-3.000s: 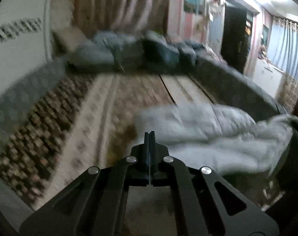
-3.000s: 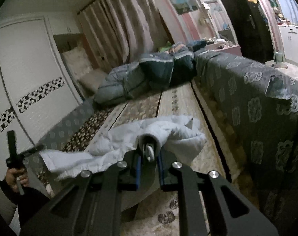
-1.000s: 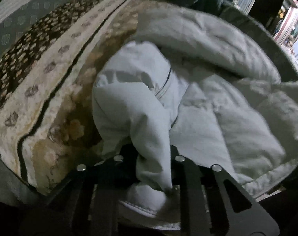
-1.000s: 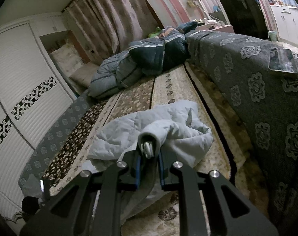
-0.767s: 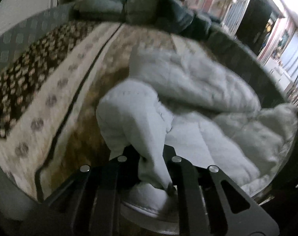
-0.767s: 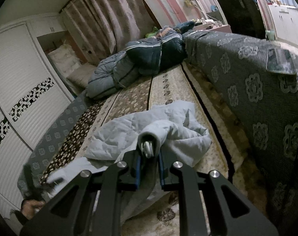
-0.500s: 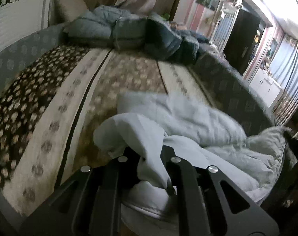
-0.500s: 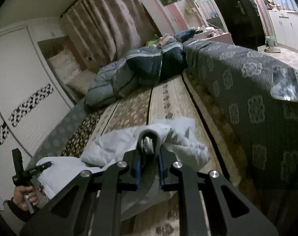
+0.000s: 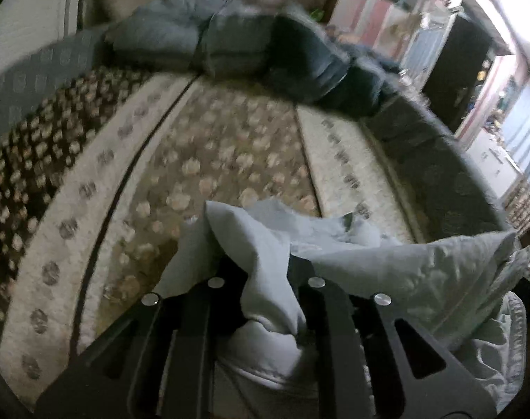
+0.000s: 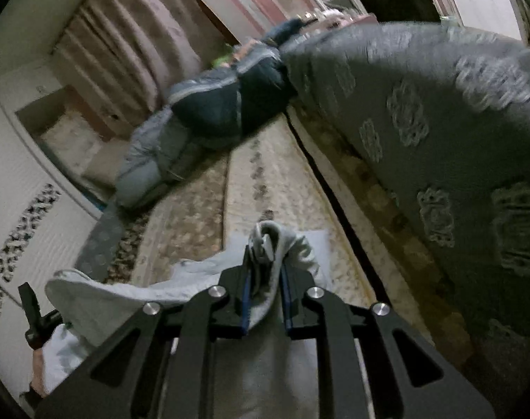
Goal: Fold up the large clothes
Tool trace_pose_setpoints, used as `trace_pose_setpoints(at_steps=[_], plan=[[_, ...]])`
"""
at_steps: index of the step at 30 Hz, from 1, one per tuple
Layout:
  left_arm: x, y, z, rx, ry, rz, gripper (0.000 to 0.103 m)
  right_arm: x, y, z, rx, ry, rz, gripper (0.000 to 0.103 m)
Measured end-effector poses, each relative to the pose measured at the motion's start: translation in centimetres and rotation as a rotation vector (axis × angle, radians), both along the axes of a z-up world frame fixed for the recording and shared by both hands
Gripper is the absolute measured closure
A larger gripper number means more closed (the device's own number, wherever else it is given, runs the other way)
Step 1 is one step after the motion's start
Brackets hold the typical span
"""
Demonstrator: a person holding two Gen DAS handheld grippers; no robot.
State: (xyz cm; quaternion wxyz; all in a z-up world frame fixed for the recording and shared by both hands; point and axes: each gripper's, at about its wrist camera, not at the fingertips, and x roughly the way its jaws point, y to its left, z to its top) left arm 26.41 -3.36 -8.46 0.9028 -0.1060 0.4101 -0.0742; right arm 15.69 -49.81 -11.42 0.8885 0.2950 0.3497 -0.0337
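A pale grey quilted jacket [image 9: 422, 272] hangs between my two grippers above the patterned bed cover [image 9: 230, 153]. My left gripper [image 9: 265, 272] is shut on a bunched fold of the jacket, which drapes over its fingers. My right gripper [image 10: 265, 255] is shut on another bunched part of the jacket [image 10: 132, 293], which stretches left from it toward the left gripper [image 10: 34, 317] at the frame's lower left. The jacket is lifted, with only part of it near the bed.
A heap of blue and grey padded bedding [image 9: 251, 49] lies at the far end of the bed, also in the right wrist view [image 10: 212, 111]. A grey flower-patterned side wall [image 10: 439, 139] runs along the right. A white wardrobe [image 10: 27, 230] stands on the left.
Both grippers have risen and pulled back toward me, lifting the jacket off the bed and stretching it between them. Both views tilted and blurred with the motion.
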Motion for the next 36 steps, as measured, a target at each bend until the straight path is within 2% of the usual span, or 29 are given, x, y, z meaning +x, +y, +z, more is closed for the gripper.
trace_pose_setpoints(at_steps=[2, 5, 6, 7, 8, 9, 10, 13, 14, 16, 17, 18, 20, 21, 24, 26, 29, 32, 34, 36], plan=[[2.0, -0.2, -2.2, 0.008, 0.029, 0.035, 0.087, 2.1, 0.7, -1.4, -0.036, 0.028, 0.008, 0.088], [3.8, -0.6, -4.5, -0.002, 0.025, 0.073, 0.082, 3.7, 1.2, -2.9, -0.058, 0.045, -0.018, 0.082], [4.3, -0.6, -5.0, -0.014, 0.028, 0.081, 0.08, 4.1, 1.2, -3.5, -0.051, 0.05, -0.024, 0.078], [4.7, -0.5, -5.6, -0.023, 0.029, 0.087, 0.078, 4.4, 1.3, -4.0, -0.055, 0.055, -0.031, 0.07], [5.0, -0.4, -6.0, -0.028, 0.028, 0.087, 0.074, 4.7, 1.3, -4.3, -0.066, 0.062, -0.045, 0.057], [5.2, -0.3, -6.4, -0.034, 0.031, 0.084, 0.07, 4.6, 1.1, -4.7, -0.089, 0.081, -0.091, 0.008], [5.2, -0.2, -6.7, -0.032, 0.034, 0.083, 0.069, 4.2, 0.6, -5.1, -0.067, 0.05, -0.117, 0.002], [5.0, 0.2, -6.3, -0.048, 0.031, 0.078, 0.063, 3.5, -0.6, -5.4, 0.015, 0.074, -0.142, 0.002], [4.8, 0.4, -5.8, -0.053, 0.023, 0.077, 0.058, 3.2, -0.8, -5.1, 0.019, 0.069, -0.144, 0.002], [4.0, 1.3, -4.5, -0.105, -0.02, 0.1, 0.039, 2.3, -0.7, -3.7, -0.02, 0.034, -0.132, 0.002], [3.2, 2.0, -3.7, -0.142, -0.053, 0.12, 0.019, 1.9, -0.5, -3.0, -0.044, 0.018, -0.121, 0.002], [2.6, 2.4, -3.1, -0.153, -0.082, 0.132, 0.007, 1.2, -0.3, -2.2, -0.064, 0.001, -0.101, 0.002], [1.6, 2.9, -1.9, -0.114, -0.125, 0.158, 0.003, -0.3, 0.3, -0.9, -0.104, -0.013, -0.063, 0.002], [0.7, 3.2, -0.9, -0.059, -0.159, 0.187, 0.003, -1.0, 0.5, -0.5, -0.115, -0.014, -0.041, 0.002], [-1.4, 4.8, 0.3, -0.025, -0.182, 0.243, 0.003, -3.7, 1.8, 0.5, -0.184, 0.019, 0.04, 0.002], [-3.1, 6.2, 0.5, -0.049, -0.144, 0.271, 0.003, -5.0, 2.3, 1.1, -0.236, 0.043, 0.077, 0.002], [-4.7, 7.3, 0.6, -0.055, -0.107, 0.241, 0.003, -6.9, 3.5, 1.8, -0.315, 0.071, 0.134, 0.002], [-6.4, 7.5, -0.2, 0.088, -0.038, 0.225, 0.003, -8.1, 4.4, 0.5, -0.31, 0.165, 0.188, 0.002], [-6.9, 7.1, -3.9, 0.202, 0.16, 0.142, 0.003, -8.8, 4.9, -1.6, -0.311, 0.272, 0.215, 0.002], [-7.8, 7.0, -7.3, 0.251, 0.322, 0.052, 0.011, -9.1, 5.4, -3.6, -0.337, 0.374, 0.257, 0.002]])
